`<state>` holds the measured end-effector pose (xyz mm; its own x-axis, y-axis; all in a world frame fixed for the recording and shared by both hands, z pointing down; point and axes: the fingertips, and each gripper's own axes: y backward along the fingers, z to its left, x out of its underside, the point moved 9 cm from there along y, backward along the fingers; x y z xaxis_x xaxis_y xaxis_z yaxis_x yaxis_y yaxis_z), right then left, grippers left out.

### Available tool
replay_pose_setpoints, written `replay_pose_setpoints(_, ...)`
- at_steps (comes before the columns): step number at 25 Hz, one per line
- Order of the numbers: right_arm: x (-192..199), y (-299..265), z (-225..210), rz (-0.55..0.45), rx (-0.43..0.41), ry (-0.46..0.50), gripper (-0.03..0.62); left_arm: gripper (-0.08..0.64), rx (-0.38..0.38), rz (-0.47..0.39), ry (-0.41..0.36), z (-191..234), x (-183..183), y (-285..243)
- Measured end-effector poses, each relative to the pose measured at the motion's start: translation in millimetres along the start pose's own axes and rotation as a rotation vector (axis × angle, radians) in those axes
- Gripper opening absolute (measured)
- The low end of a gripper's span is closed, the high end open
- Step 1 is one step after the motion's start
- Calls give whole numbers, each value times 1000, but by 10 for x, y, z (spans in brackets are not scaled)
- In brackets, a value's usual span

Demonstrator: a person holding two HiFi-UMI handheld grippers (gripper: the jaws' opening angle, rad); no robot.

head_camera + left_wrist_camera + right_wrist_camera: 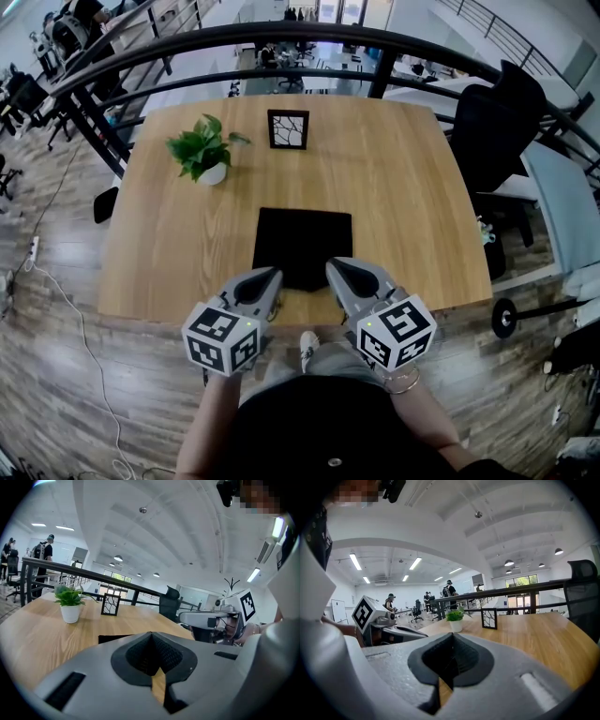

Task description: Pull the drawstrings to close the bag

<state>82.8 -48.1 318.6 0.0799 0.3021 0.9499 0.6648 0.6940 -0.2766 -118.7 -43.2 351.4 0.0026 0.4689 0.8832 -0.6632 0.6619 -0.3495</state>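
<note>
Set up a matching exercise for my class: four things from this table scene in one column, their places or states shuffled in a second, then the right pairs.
1 black bag
2 potted plant
3 picture frame
4 left gripper

A jaws shut, empty
B flat near the table's near edge
C upright at the far middle
D on the table's far left

Pairs: 1-B, 2-D, 3-C, 4-A.

Table [403, 187]: bag [302, 246] flat at centre, toward the near edge. Picture frame [288, 129] upright behind the bag, near the far edge. Potted plant [203, 150] left of the frame. Left gripper [273, 276] and right gripper [334, 269] side by side at the bag's near corners. Office chair [494, 122] right of the table; railing [281, 42] behind it.
</note>
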Motion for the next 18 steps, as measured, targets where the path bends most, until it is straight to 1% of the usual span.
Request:
replay_pose_setpoints(3,4,31,-3,-5,3,-11,-2,15,3,0,18,-14,12,-14)
replay_pose_setpoints(7,35,29,-25,2,7,-15,-2,15,-8,13,12,6,37,-37)
replay_pose_setpoints(11,48,35,-35,7,2,-15,-2,15,-1,13,25,-20,49,-71)
replay_pose_setpoints(18,63,26,-58,15,-7,-5,-2,15,8,22,16,-62,47,-123)
